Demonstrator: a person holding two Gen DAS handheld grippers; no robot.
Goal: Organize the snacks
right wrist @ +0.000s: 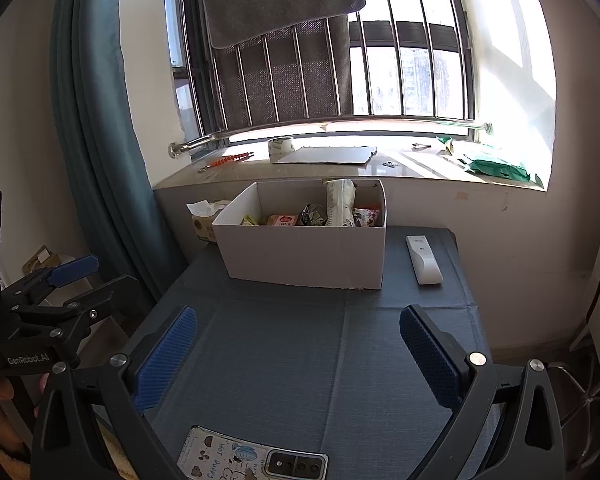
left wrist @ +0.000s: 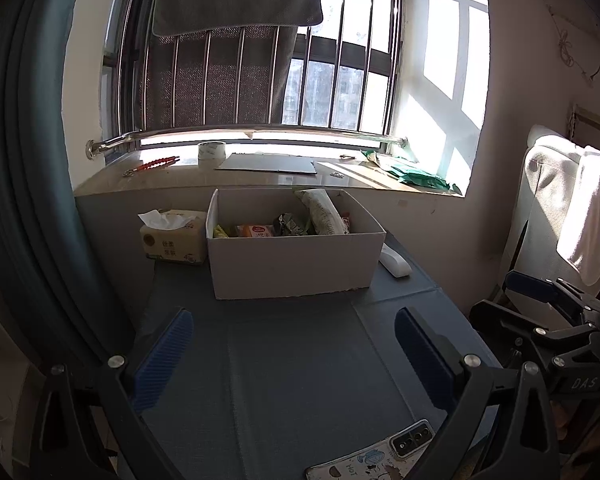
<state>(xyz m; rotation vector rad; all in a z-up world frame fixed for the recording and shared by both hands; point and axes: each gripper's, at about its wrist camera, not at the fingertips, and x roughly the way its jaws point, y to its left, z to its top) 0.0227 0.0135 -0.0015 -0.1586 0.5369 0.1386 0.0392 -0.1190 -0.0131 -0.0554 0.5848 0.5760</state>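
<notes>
A white cardboard box (left wrist: 292, 264) stands at the far end of the grey-blue table (left wrist: 292, 360); it also shows in the right wrist view (right wrist: 300, 256). Several snack packets lie inside it, among them an orange packet (left wrist: 256, 231) and a tall pale bag (left wrist: 320, 210) leaning on the right wall; the same bag shows in the right wrist view (right wrist: 340, 200). My left gripper (left wrist: 294, 344) is open and empty above the table, well short of the box. My right gripper (right wrist: 298, 344) is open and empty too, at a similar distance.
A tissue pack (left wrist: 174, 238) sits left of the box. A white remote (right wrist: 422, 258) lies right of it. A phone in a cartoon case (right wrist: 252, 458) lies at the table's near edge. The windowsill (right wrist: 340, 172) behind holds tape, cardboard and green packs. A blue curtain (right wrist: 100, 160) hangs left.
</notes>
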